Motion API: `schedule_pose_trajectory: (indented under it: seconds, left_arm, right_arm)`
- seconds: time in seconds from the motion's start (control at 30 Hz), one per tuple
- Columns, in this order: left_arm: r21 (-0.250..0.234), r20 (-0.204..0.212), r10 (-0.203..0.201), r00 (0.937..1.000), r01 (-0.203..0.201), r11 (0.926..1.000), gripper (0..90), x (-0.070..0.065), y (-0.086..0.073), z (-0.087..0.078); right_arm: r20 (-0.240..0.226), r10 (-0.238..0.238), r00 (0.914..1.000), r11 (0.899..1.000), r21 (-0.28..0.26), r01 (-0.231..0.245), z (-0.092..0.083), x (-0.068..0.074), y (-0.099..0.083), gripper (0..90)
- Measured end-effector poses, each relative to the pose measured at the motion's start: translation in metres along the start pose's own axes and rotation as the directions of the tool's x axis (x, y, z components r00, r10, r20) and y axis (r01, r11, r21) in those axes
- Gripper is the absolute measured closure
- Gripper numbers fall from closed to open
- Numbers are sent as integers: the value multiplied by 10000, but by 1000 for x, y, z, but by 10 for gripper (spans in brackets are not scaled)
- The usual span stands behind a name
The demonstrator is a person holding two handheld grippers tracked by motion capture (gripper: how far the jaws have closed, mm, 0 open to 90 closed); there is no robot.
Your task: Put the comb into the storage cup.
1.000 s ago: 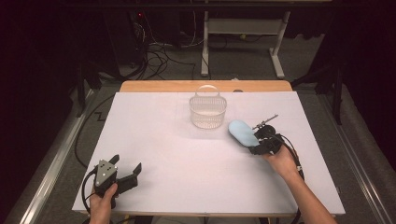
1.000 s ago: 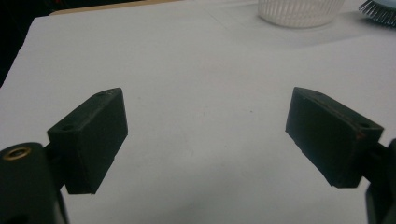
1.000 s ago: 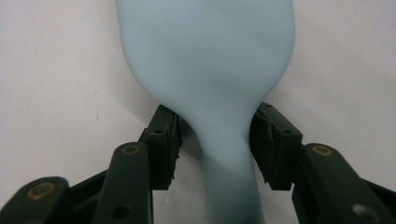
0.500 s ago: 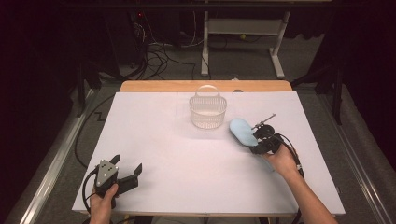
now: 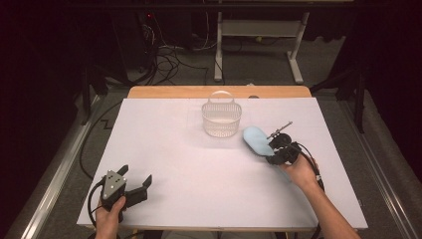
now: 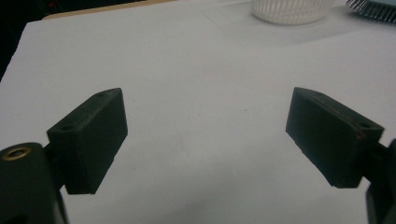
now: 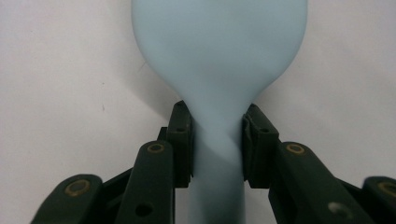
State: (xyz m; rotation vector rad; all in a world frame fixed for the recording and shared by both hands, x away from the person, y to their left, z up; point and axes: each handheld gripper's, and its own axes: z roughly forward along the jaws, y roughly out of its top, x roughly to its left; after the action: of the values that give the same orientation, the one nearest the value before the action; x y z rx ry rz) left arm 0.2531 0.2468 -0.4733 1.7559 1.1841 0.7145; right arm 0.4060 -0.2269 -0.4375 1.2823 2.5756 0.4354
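Big white tabletop (image 5: 199, 164) in the middle, dark floor all around.

At about 12 o'clock on the tabletop, near the far edge: a small white basket (image 5: 221, 118) with a thin handle standing up. Nothing to see inside it from above. Bottom of the same basket (image 6: 292, 8) at the top of the left gripper view.

Just beside the basket, at about 2 o'clock: a light blue brush (image 5: 258, 140), flat back up. Held by its thin neck in the right tongs (image 5: 274, 148), with a hand (image 5: 298, 171) behind them. In the right gripper view, both black jaws pressed tight on the blue neck, one on each side, with the wide round head of the brush (image 7: 219, 51) sticking out past them over the white top. Row of little bristles along the brush edge (image 6: 373, 7) at the top right corner of the left gripper view.

Down at about 7 o'clock, near the front edge: the left tongs (image 5: 137, 186), held in the other hand (image 5: 110, 211). Jaws spread wide apart, nothing between them but bare white tabletop. Well apart from the basket and the brush.
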Motion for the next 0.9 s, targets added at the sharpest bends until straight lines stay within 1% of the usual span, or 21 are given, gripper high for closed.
schedule_pose_trajectory:
  seconds: [0.17, 0.3, 0.37, 0.57, 0.7, 0.73, 0.8, 0.9]
  left_arm:
    - [-4, -49, -9, 10000, 9, 10000, 134, 0, 0, 1]
    - [-124, -146, 7, 9999, -8, 9999, 134, 2, 0, -2]
    - [-156, -180, -21, 9998, 18, 9999, 133, 3, 1, -3]
    - [-143, -193, -38, 9998, 35, 9999, 122, 4, 0, -3]
    - [-72, -96, 10, 10000, -11, 10000, 122, 2, 0, -2]
    - [-96, -100, -12, 9999, 11, 10000, 122, 2, -1, -2]
    - [-107, -136, -36, 9999, 35, 9999, 122, 2, -1, -2]
    - [-109, -209, -61, 9998, 59, 9999, 122, 2, -1, -1]
  right_arm:
    - [-52, 34, 10000, 10000, -10, -34, -1, -1, 0, 700]
    - [66, 85, 9999, 9999, -107, -84, -3, 0, -2, 701]
    - [83, -33, 10000, 9997, -232, 35, -5, -1, -4, 701]
    - [9, -33, 10000, 9981, -611, 33, -13, 0, -8, 701]
    - [-103, -17, 9999, 9955, -951, 7, -20, 1, -14, 701]
    - [-132, 7, 9999, 9940, -1097, -22, -23, 3, -16, 701]
    - [-138, -4, 9999, 9933, -1152, -12, -24, 3, -18, 701]
    - [-248, -9, 9997, 9900, -1413, -26, -27, 4, -23, 701]
